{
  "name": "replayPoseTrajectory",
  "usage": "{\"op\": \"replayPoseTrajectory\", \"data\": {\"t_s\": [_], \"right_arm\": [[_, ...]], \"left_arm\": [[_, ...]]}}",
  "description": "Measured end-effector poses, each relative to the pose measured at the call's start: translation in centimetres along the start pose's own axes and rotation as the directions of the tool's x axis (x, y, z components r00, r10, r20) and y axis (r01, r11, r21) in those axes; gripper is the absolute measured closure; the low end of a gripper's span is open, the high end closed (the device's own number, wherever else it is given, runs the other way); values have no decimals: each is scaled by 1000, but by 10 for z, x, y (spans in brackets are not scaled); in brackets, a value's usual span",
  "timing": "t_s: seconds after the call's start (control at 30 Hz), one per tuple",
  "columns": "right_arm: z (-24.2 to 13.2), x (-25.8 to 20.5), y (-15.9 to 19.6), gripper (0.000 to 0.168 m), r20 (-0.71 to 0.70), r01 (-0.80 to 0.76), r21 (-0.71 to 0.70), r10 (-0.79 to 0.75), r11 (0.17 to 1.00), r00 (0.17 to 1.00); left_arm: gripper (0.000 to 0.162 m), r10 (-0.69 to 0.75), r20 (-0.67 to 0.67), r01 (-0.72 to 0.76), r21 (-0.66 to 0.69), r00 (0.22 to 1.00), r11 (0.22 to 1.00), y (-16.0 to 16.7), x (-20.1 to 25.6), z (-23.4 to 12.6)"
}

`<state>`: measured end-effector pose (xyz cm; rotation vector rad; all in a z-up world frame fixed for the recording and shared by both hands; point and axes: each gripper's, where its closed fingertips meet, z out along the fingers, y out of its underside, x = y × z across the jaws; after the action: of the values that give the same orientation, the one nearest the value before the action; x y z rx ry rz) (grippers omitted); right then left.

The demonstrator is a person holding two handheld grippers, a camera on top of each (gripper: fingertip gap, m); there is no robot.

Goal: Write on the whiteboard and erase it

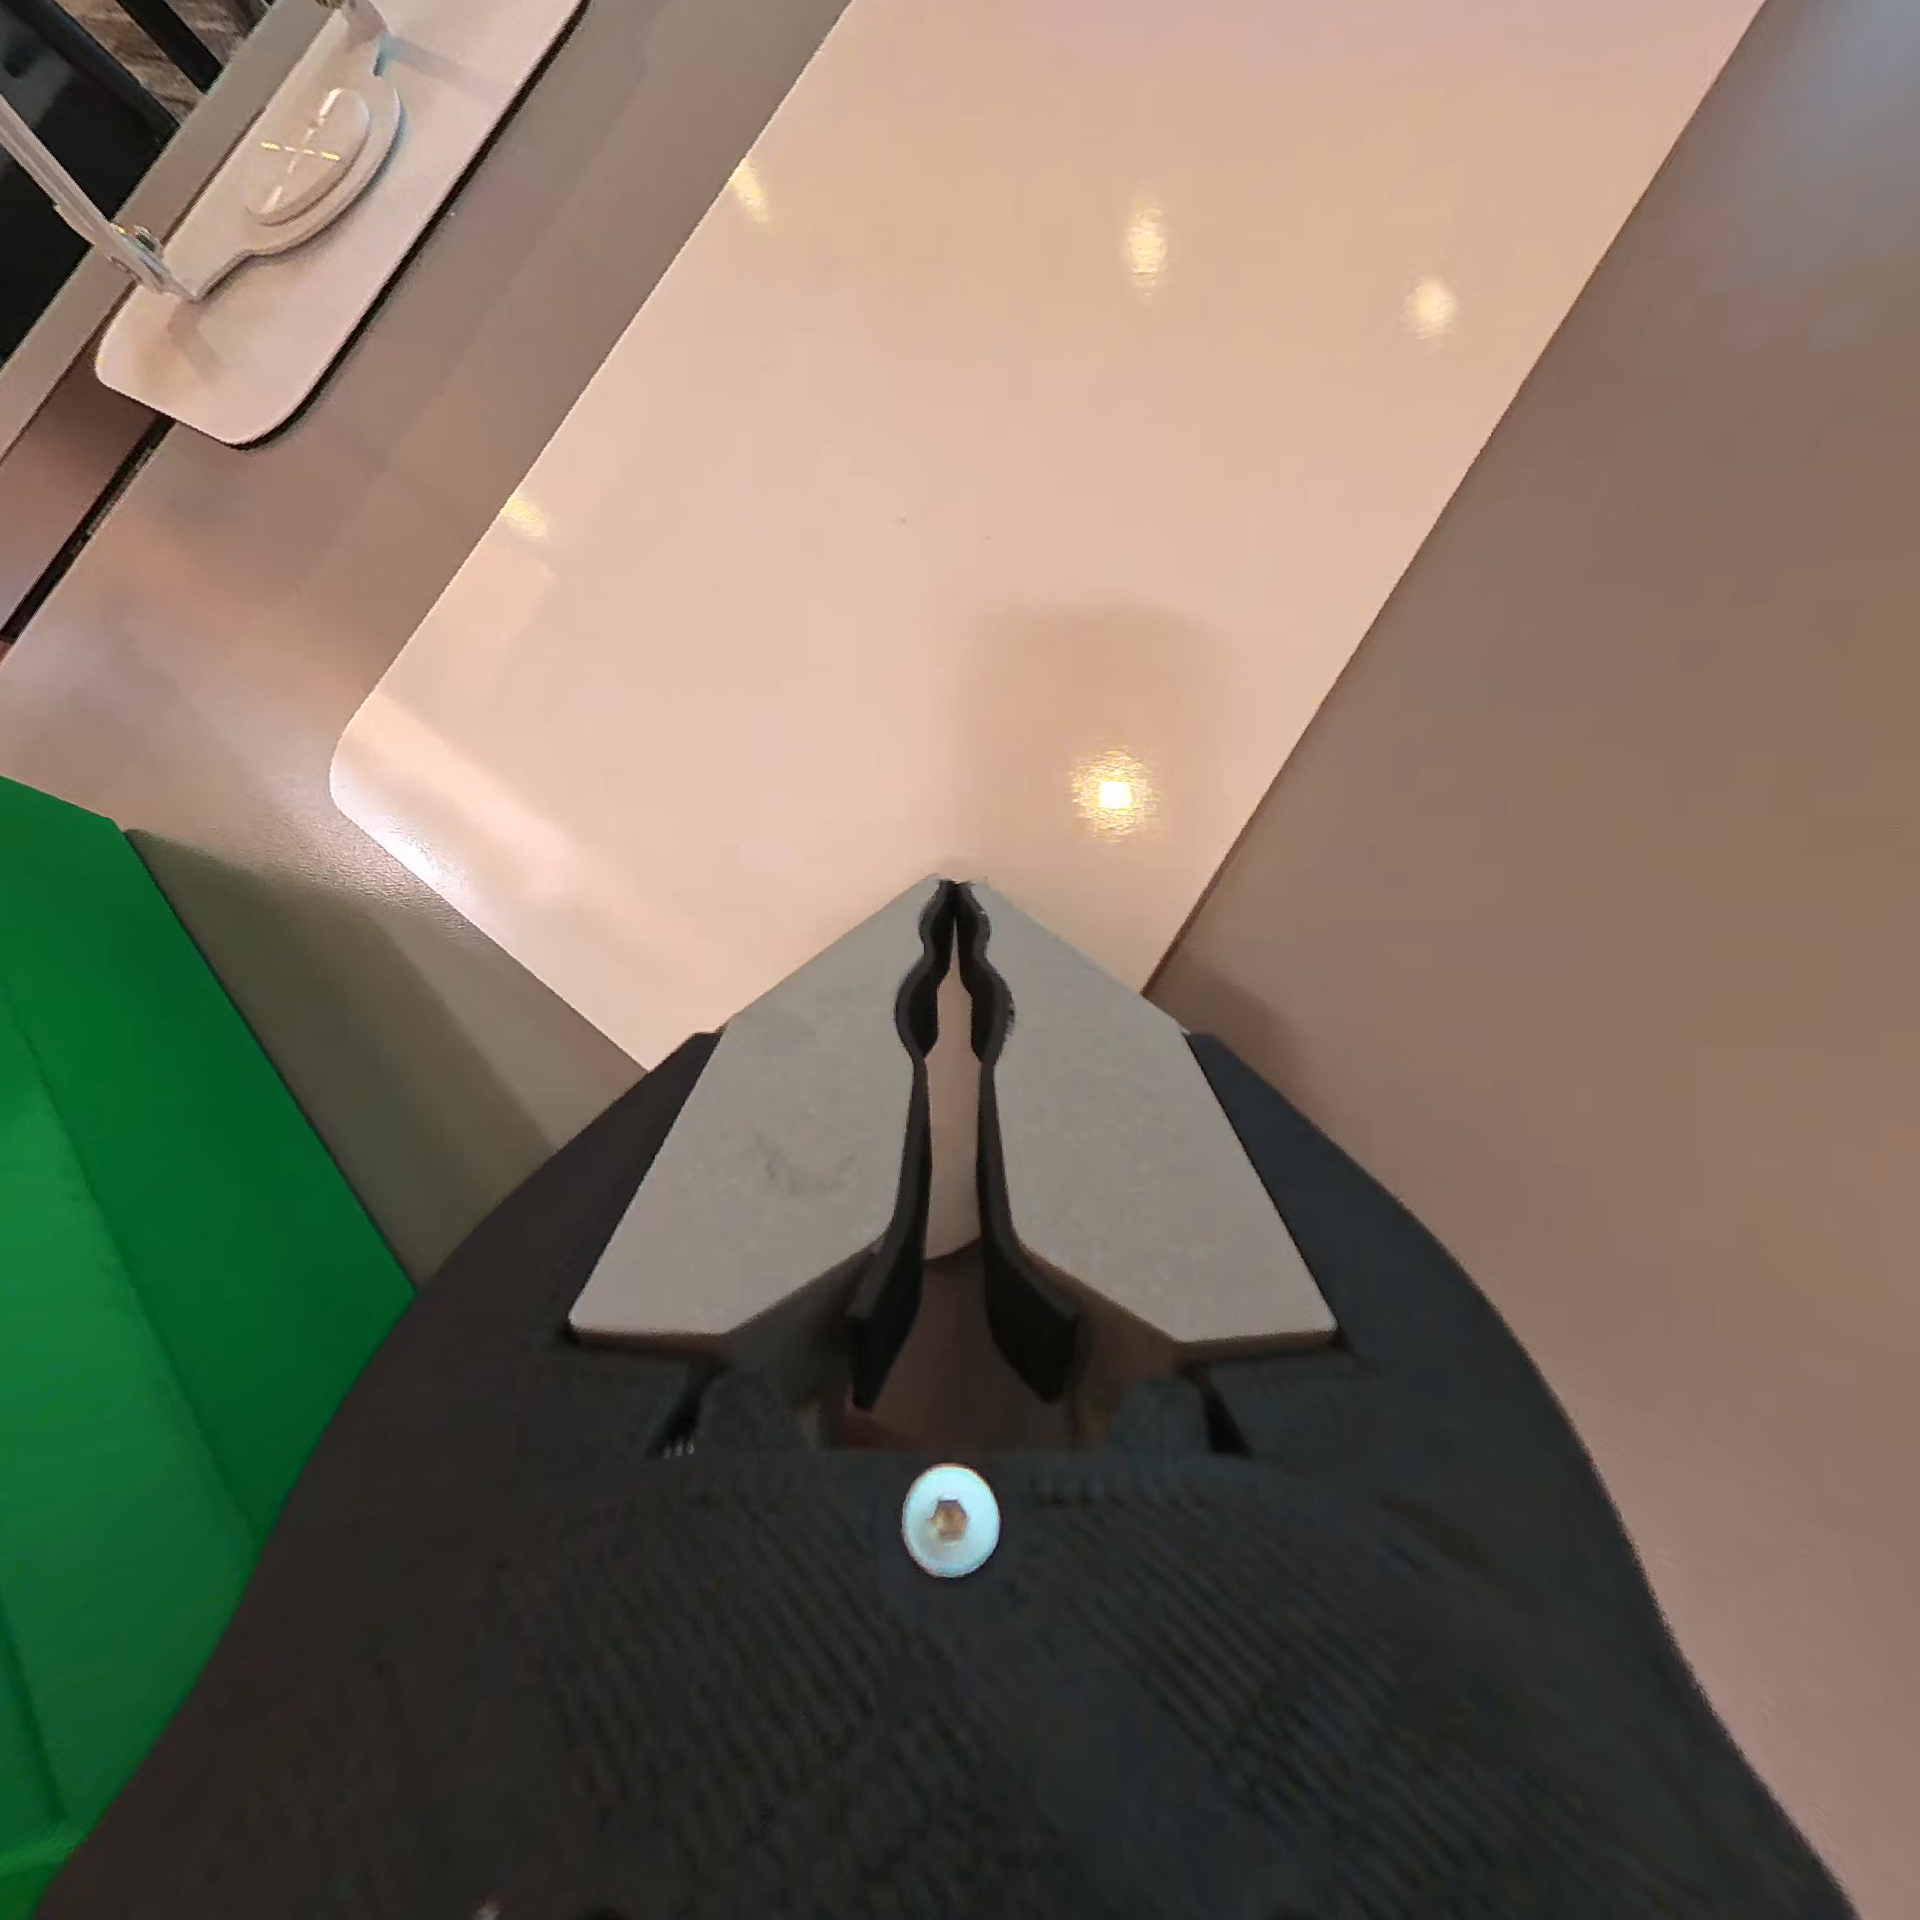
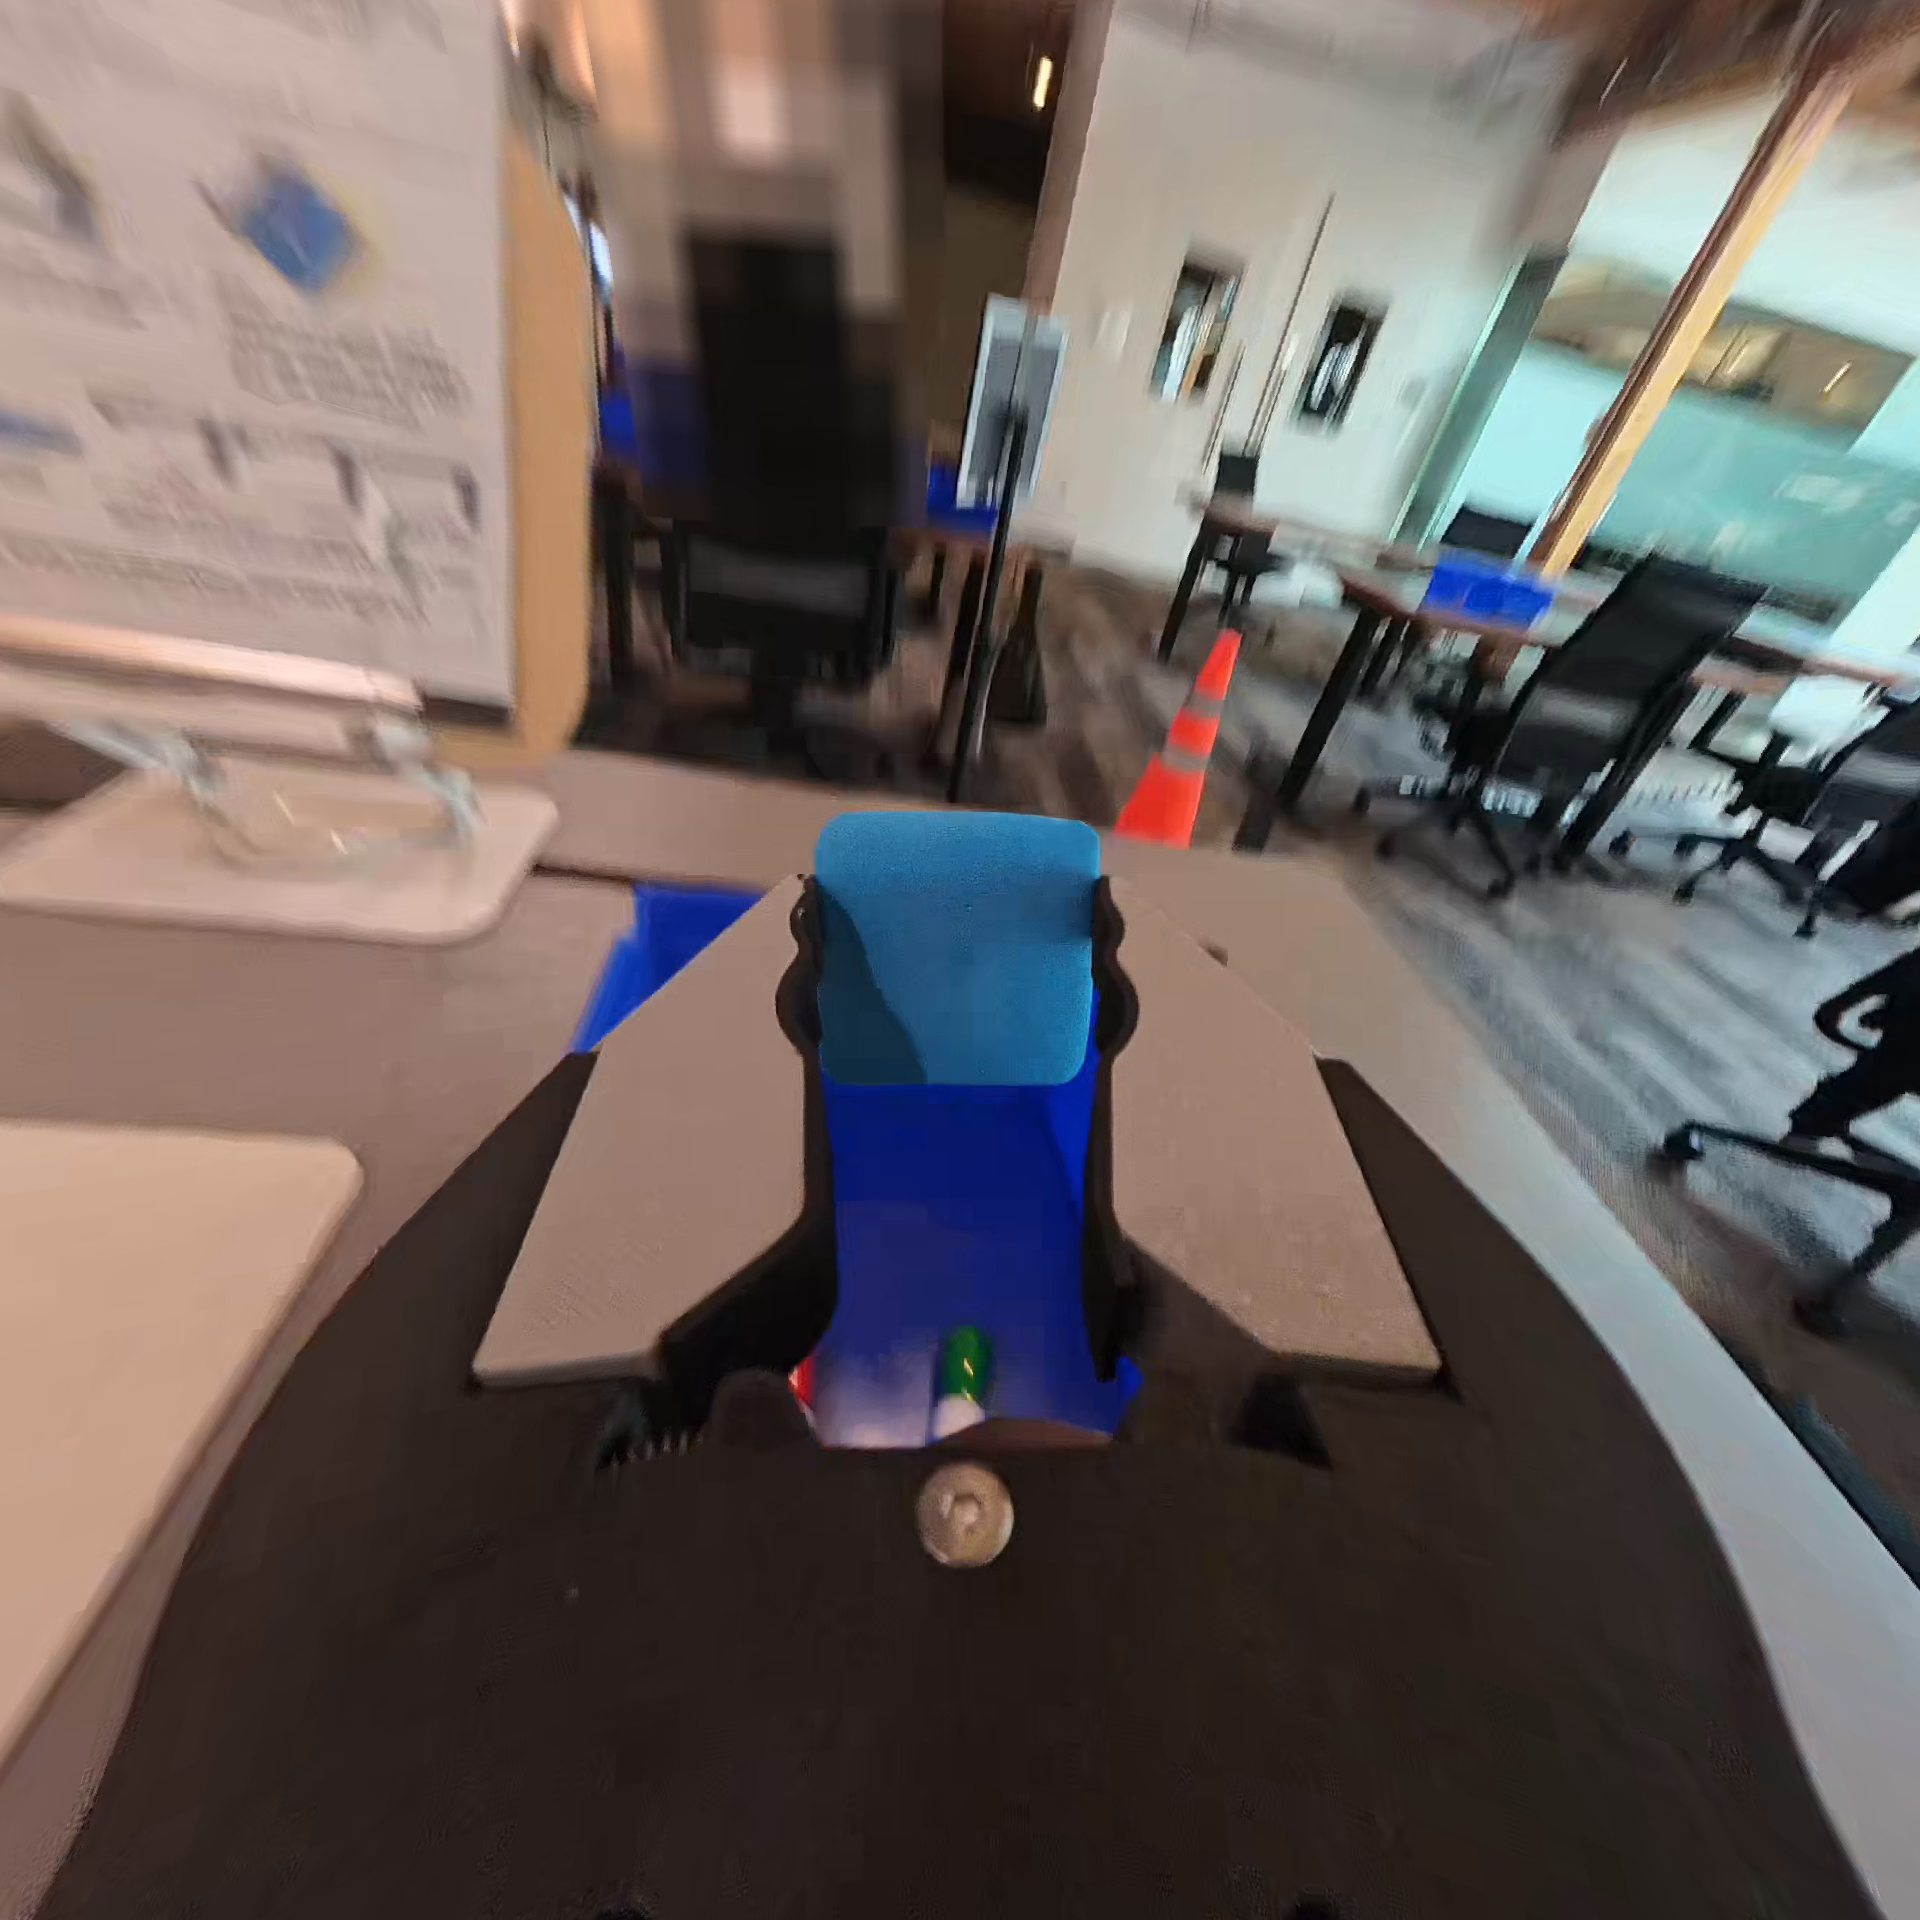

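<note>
In the left wrist view, a green box (image 1: 156, 1195) is seen at the far left edge, resting on the grey-brown table (image 1: 1610, 831). Toward the upper left, a pale flat stand base (image 1: 301, 239) with a metal bracket is set near the table's edge. The whiteboard (image 1: 935, 468) is laid flat on the table and runs diagonally across the middle of the view; its glossy surface is seen blank, with only ceiling lights reflected in it. The left gripper (image 1: 958, 886) is angled steeply downward over the whiteboard's near edge, its fingertips closed against each other with nothing between them. Whether the tips touch the board cannot be told.

In the right wrist view, which is heavily blurred, a corner of the whiteboard (image 2: 135, 1299) is seen at the lower left, and the stand base (image 2: 281, 862) lies beyond it under a printed poster (image 2: 249, 343). The right gripper (image 2: 956, 935) is held nearly level, pointed out over the table toward the room. A light blue eraser (image 2: 956, 945) is clamped between its fingers, which are set at a middling width against the eraser's two sides. Beneath the gripper a blue bin (image 2: 935, 1195) is visible, with a green-tipped marker (image 2: 964, 1366) lying inside. Farther right, an orange traffic cone (image 2: 1184, 748) stands on the floor, and black office chairs (image 2: 1621, 707) are placed by tables.
</note>
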<state>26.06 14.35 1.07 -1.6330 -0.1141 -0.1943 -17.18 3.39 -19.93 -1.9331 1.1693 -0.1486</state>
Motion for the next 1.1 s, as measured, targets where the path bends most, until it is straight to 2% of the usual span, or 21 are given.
{"op": "replayPoseTrajectory", "data": {"t_s": [0.1,0.17,0.23,0.3,0.37,0.5,0.6,0.67,0.73,0.8,0.87,0.93,1.03,1.1], "right_arm": [[30,16,55,119,50,56,-208,-47,977,998],[44,24,94,119,69,99,-347,-80,933,994],[53,29,137,118,91,104,-516,-66,850,994],[50,32,181,118,106,88,-691,-20,717,994],[44,30,202,113,127,86,-765,18,638,992],[44,33,182,116,108,103,-694,-39,713,993],[41,30,163,109,109,119,-661,-62,741,992],[39,19,137,106,121,122,-581,-63,804,991],[34,-6,102,105,170,141,-453,-70,880,983],[23,-52,66,104,284,129,-303,-39,944,958],[3,-108,36,103,437,69,-174,14,982,899],[-14,-153,22,103,520,53,-87,0,995,854],[-13,-175,9,104,354,175,22,-171,984,920],[-16,-176,-10,116,240,230,94,-247,969,939]], "left_arm": [[162,0,0,0,0,1000,1000,0,0,0],[162,7,6,-7,0,1000,1000,0,0,0],[162,12,11,-12,0,1000,1000,0,0,0],[162,14,13,-14,-1,1000,1000,0,0,0],[162,11,10,-11,0,1000,1000,0,0,0],[162,6,6,-6,0,1000,1000,0,0,0],[162,10,9,-10,0,1000,1000,0,0,0],[162,11,9,-11,0,1000,1000,0,0,0],[162,3,2,-3,1,1000,1000,0,0,0],[162,-18,-18,18,2,1000,1000,0,0,0],[162,-50,-48,51,3,998,999,0,0,0],[162,-80,-59,80,0,995,997,0,-1,0],[162,-78,-23,78,-7,997,997,1,-5,1],[162,-87,18,87,-16,996,996,1,-8,2]]}}
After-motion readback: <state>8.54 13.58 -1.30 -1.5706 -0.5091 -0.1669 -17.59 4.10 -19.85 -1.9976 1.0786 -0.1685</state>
